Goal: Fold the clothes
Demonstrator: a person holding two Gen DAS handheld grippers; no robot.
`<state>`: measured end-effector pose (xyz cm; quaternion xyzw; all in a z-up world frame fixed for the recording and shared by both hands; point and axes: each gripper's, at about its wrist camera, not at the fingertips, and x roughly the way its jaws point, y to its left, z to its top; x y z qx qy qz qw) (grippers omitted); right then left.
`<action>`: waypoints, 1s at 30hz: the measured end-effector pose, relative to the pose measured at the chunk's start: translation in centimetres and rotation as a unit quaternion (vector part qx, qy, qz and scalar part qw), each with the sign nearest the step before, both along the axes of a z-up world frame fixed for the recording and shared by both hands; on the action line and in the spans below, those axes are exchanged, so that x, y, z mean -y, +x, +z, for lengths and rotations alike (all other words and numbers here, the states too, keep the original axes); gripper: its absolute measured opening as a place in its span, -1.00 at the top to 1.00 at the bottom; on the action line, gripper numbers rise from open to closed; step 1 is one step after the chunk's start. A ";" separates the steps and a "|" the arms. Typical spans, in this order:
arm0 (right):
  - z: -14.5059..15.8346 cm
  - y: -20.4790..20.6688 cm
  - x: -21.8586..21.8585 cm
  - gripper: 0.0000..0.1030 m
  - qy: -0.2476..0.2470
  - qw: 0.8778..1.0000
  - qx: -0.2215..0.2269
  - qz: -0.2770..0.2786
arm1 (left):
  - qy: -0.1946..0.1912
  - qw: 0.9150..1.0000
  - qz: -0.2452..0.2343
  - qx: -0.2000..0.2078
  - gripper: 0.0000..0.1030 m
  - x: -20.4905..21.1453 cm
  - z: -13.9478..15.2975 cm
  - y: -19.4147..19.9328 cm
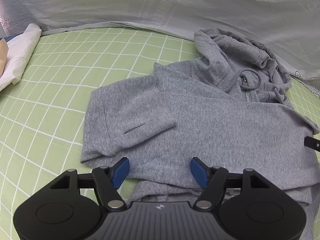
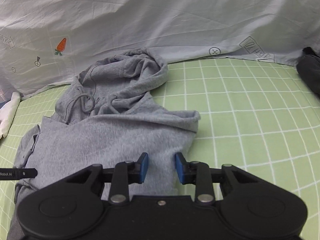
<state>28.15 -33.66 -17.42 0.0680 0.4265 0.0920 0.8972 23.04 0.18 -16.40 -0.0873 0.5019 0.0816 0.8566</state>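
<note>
A grey zip hoodie (image 1: 200, 124) lies on the green checked sheet (image 1: 60, 80), sleeves folded across its front, hood (image 1: 230, 60) bunched toward the back. My left gripper (image 1: 160, 170) is open with blue pads, above the hoodie's near edge, holding nothing. In the right wrist view the hoodie (image 2: 110, 136) fills the left middle, its hood (image 2: 128, 70) against the pale cover. My right gripper (image 2: 162, 167) is open, its pads apart over the hoodie's near right part, gripping nothing. The left gripper's tip (image 2: 24, 173) shows at the left edge.
A pale cover with carrot prints (image 1: 170, 6) rises behind the hoodie. White folded cloth (image 1: 18, 56) lies at the far left. A dark garment (image 2: 310, 70) sits at the right edge. Green sheet (image 2: 250, 110) stretches to the hoodie's right.
</note>
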 end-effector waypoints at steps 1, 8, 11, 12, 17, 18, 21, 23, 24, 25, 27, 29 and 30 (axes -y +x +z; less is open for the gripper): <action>-0.3 1.2 0.0 0.40 -0.002 1.000 -0.001 -0.002 | 0.000 1.000 -0.001 0.000 -0.38 0.0 0.0 0.0; 0.4 6.4 3.4 -0.26 -0.003 0.995 0.011 -0.102 | -0.002 1.000 -0.003 0.002 -0.42 -0.3 0.1 -0.1; 1.4 4.8 3.7 -0.80 -0.022 0.993 0.020 -0.117 | 0.020 0.999 -0.016 0.019 -0.40 0.0 1.1 -0.3; 1.7 3.8 3.3 -0.94 -0.031 0.993 0.024 -0.108 | 0.035 0.999 -0.026 0.031 -0.40 0.2 1.6 -0.4; 2.0 -1.6 -0.2 -0.99 -0.081 0.995 0.035 -0.053 | 0.072 0.992 -0.075 0.070 -0.50 1.0 2.8 0.1; 1.8 -2.6 -0.8 -0.99 -0.083 0.995 0.030 -0.047 | 0.075 0.992 -0.072 0.067 -0.50 1.1 2.5 0.5; 1.3 -4.5 -2.1 -0.99 -0.073 0.997 0.010 -0.037 | 0.061 0.995 -0.057 0.060 -0.28 0.7 1.6 1.6; 1.1 -5.4 -2.7 -0.99 -0.069 0.997 0.001 -0.028 | 0.040 0.997 -0.047 0.056 0.12 0.2 1.1 2.2; 1.0 -5.5 -2.9 -0.99 -0.073 0.997 0.000 -0.023 | 0.031 0.997 -0.042 0.055 0.25 0.0 0.9 2.4; 1.0 -5.6 -3.2 -0.99 -0.079 0.997 0.000 -0.019 | 0.025 0.997 -0.037 0.056 0.32 -0.2 0.8 2.6; 1.1 -5.6 -3.4 -0.99 -0.088 0.996 0.001 -0.018 | 0.015 0.998 -0.027 0.059 0.71 -0.5 0.7 2.7; 1.3 -5.3 -3.4 -0.99 -0.090 0.996 0.002 -0.022 | 0.012 0.998 -0.017 0.063 0.82 -0.6 1.0 2.7; 1.3 -5.2 -3.4 -0.99 -0.090 0.996 0.003 -0.025 | 0.008 0.998 -0.013 0.066 0.85 -0.7 1.4 2.6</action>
